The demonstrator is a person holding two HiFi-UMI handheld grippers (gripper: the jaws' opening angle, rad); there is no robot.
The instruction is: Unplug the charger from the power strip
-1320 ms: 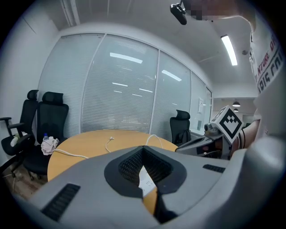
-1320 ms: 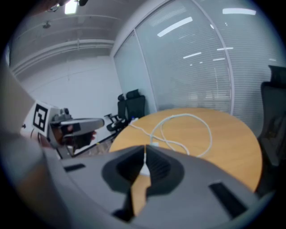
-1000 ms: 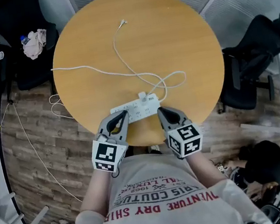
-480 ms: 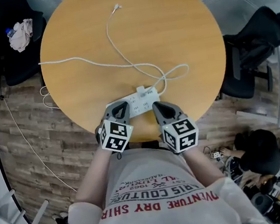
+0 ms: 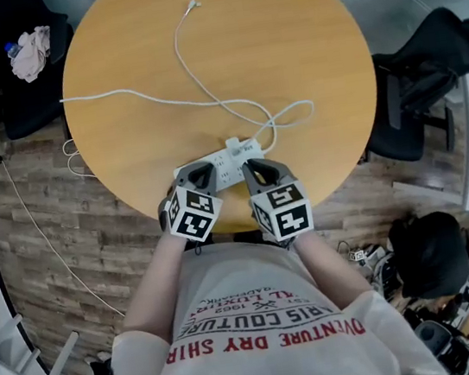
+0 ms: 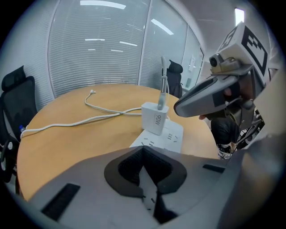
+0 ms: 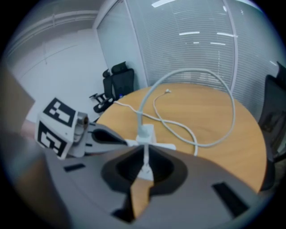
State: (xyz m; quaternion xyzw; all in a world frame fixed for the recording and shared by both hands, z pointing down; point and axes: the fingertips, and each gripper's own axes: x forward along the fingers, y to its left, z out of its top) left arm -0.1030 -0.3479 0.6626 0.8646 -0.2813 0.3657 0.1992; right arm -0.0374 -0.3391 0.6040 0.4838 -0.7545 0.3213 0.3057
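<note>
A white power strip lies near the front edge of the round wooden table. A white charger stands plugged into it, and its thin cable loops away across the tabletop. My left gripper is shut and empty over the strip's left end. My right gripper is shut too, just right of the strip. In the left gripper view the charger stands upright on the strip, beyond the closed tips. In the right gripper view the charger sits just past the tips.
The strip's thick lead runs off the table's left edge down to the wood floor. Black office chairs stand at the right and upper left. The cable's free plug lies at the far side.
Both grippers have come down and in toward the power strip. The left one dropped more and tipped downward. Both stayed shut.
</note>
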